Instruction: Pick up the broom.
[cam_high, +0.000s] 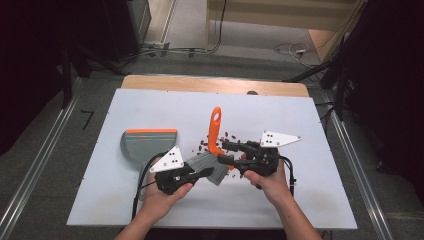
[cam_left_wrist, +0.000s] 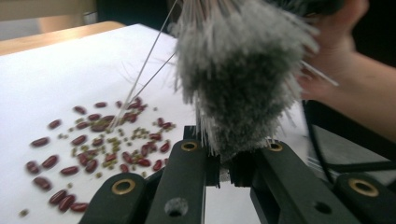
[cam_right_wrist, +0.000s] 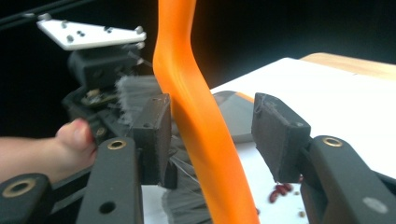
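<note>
At centre worktop: brush (cam_high: 212, 150), beans (cam_left_wrist: 98, 140)
Left gripper (cam_left_wrist: 224, 161): clamped on bristles
Right gripper (cam_right_wrist: 210, 135): jaws wide around handle; should close squarely before sweeping

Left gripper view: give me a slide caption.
Left hand-held gripper pinches grey brush bristles above scattered red beans on the white table.
</note>
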